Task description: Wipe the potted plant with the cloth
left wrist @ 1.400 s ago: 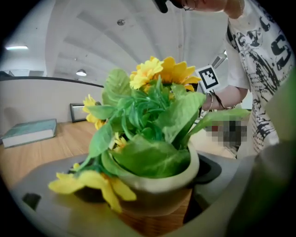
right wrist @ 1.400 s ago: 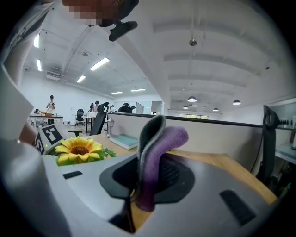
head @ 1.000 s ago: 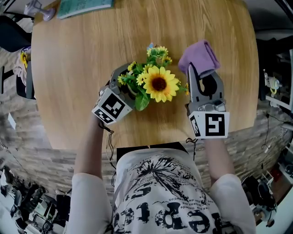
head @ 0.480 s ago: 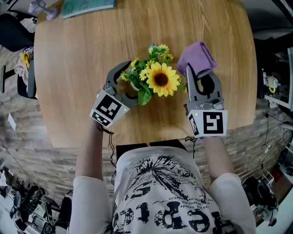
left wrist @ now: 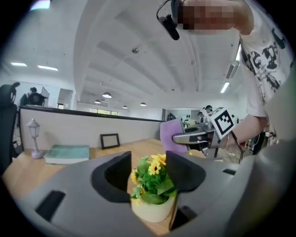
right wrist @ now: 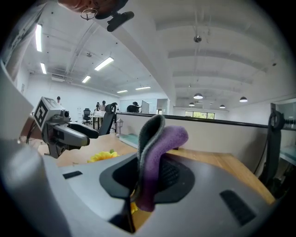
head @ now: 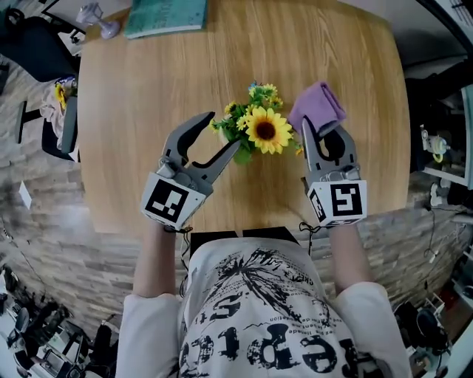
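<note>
A potted plant [head: 260,127] with a big sunflower and small yellow blooms stands mid-table in a cream pot [left wrist: 152,209]. My left gripper [head: 220,134] hovers raised at the plant's near left, apart from it. Its jaws have just been closing but stand open, and nothing is between them. In the left gripper view the plant shows beyond the left gripper [left wrist: 149,173]. To the right of the plant, my right gripper [head: 323,130] is shut on a folded purple cloth [head: 316,106]. The cloth [right wrist: 155,152] sticks up from the right gripper [right wrist: 148,181].
On the round wooden table [head: 148,96], a teal book [head: 166,16] and a small lamp ornament [head: 96,18] lie at the far left. A dark picture frame [left wrist: 110,140] stands at the far edge. A chair [head: 29,52] is beyond the left rim.
My left gripper let go of the pot, lifted up and back toward me, and its jaws narrowed. The right gripper with the cloth has stayed about where it was.
</note>
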`<act>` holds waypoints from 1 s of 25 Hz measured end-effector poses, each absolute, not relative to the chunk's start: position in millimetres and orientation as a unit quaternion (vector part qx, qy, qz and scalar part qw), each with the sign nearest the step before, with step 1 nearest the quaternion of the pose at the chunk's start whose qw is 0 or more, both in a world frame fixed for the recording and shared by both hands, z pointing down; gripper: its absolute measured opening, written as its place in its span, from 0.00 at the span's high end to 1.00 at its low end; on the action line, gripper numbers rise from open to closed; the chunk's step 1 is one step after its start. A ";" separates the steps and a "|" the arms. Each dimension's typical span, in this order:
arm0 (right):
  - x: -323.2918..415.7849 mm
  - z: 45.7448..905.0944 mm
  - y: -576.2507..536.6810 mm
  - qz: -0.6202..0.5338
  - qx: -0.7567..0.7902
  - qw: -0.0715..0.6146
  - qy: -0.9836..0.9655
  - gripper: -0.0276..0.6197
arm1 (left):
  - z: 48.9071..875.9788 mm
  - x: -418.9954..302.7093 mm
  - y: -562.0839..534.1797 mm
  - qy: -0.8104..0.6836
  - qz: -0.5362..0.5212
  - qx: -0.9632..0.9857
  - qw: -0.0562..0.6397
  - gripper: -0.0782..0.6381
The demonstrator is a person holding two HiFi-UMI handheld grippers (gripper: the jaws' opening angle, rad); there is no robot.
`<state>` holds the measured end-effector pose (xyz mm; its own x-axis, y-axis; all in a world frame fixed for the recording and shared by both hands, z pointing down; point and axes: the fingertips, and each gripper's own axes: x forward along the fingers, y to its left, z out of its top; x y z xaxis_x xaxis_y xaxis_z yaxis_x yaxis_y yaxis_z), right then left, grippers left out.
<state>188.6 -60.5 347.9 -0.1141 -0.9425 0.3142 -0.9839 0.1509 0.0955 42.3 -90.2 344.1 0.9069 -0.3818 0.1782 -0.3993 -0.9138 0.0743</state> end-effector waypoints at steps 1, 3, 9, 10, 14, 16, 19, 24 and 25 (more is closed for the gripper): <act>187.7 344.4 -59.7 0.067 0.645 0.152 -0.746 0.84 | 337.8 37.5 -91.2 -0.216 0.079 0.972 0.051 0.61; 185.0 335.0 -56.8 0.061 0.639 0.149 -0.752 0.84 | 326.9 26.5 -92.7 -0.244 0.079 0.965 0.046 0.74; 179.6 296.6 -50.7 0.047 0.627 0.119 -0.768 0.84 | 291.3 -4.8 -96.5 -0.308 0.070 0.948 0.043 0.89; 177.9 292.9 -49.9 0.047 0.623 0.118 -0.772 0.84 | 288.5 -9.7 -95.0 -0.312 0.070 0.946 0.051 0.89; 162.3 286.0 -52.1 0.029 0.587 0.140 -0.797 0.84 | 284.2 -21.7 -91.2 -0.330 0.089 0.937 0.072 0.89; 155.0 280.6 -53.8 0.018 0.576 0.140 -0.805 0.84 | 281.7 -24.9 -91.5 -0.342 0.100 0.932 0.072 0.89; 151.7 273.1 -53.6 0.013 0.578 0.132 -0.805 0.85 | 270.9 -22.3 -87.8 -0.342 0.098 0.933 0.051 0.89; 155.1 271.2 -51.6 0.018 0.588 0.124 -0.799 0.85 | 259.8 -14.7 -80.2 -0.335 0.105 0.936 0.027 0.89; 155.1 270.7 -51.0 0.019 0.588 0.124 -0.799 0.85 | 258.4 -14.4 -79.6 -0.336 0.103 0.936 0.029 0.89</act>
<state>155.1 -51.0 270.7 -0.2791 -0.9348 0.2198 -0.9440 0.3090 0.1156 -14.4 -79.6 258.4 0.7530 -0.6226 0.2129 -0.6345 -0.7728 -0.0155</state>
